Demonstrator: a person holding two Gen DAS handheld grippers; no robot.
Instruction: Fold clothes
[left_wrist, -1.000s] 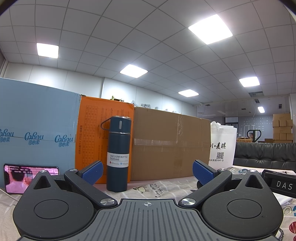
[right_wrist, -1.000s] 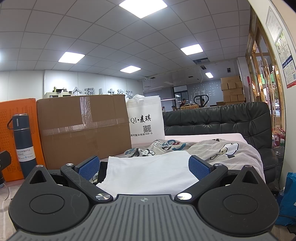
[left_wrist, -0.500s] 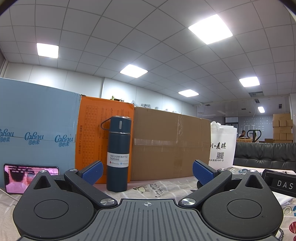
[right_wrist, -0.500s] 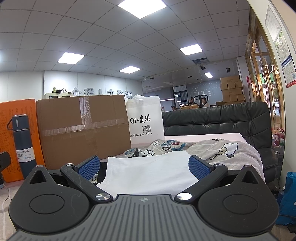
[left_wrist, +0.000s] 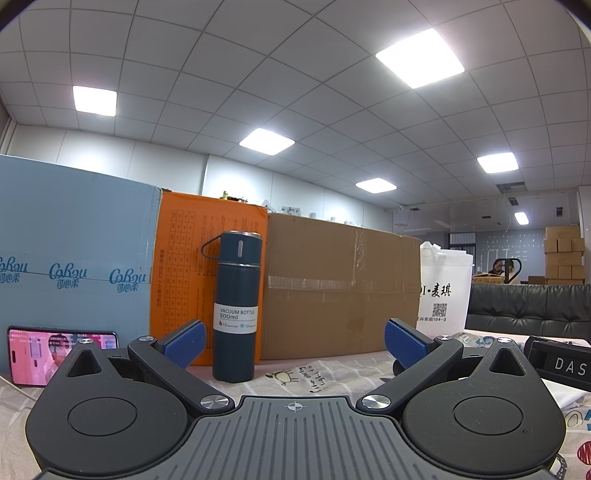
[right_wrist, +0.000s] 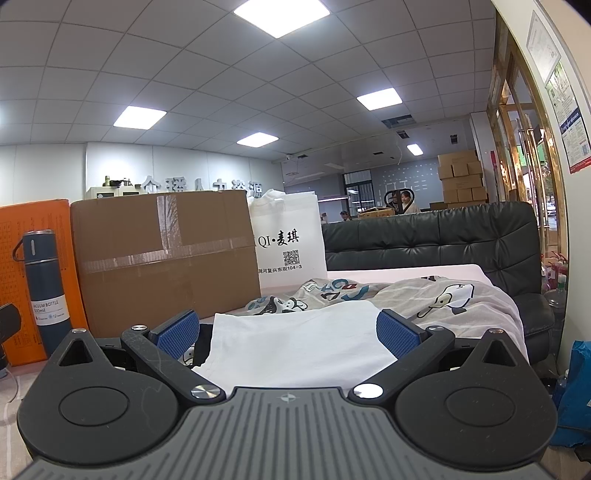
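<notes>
The left gripper (left_wrist: 293, 343) sits low over the desk (left_wrist: 332, 373), which is covered by a printed sheet, and its blue-padded fingers (left_wrist: 184, 341) are spread wide with nothing between them. Just beyond the gap stands a dark blue bottle (left_wrist: 236, 306), upright, labelled "VACUUM BOTTLE 500ml", with a loop handle on its cap. Behind it an orange box (left_wrist: 184, 266) and a taped brown box (left_wrist: 340, 288) stand side by side; the bottle overlaps the seam between them. Left of the orange box is a light blue box (left_wrist: 74, 258), and a phone (left_wrist: 55, 350) with a lit pink screen leans against its foot. Right of the brown box stands a white bag (left_wrist: 445, 288) with a QR code. At the far right edge a black device (left_wrist: 561, 363) marked "DAS" lies on the desk.

The right gripper (right_wrist: 290, 328) also rests low, its fingers (right_wrist: 397, 332) released and wide apart, gripping nothing. Directly ahead, between and beyond the fingers, lies a white garment (right_wrist: 295, 347), spread fairly flat on the desk, its near edge reaching under the gripper body. A dark piece of fabric (right_wrist: 203, 339) shows at its left edge, beside the left finger. Behind the white garment is a rumpled grey cloth (right_wrist: 443, 299) with cartoon prints, draped toward the right edge of the desk. Farther back is a black sofa (right_wrist: 424, 240). The bottle, the orange box, the brown box and the bag appear along the left and centre of this view too.
</notes>
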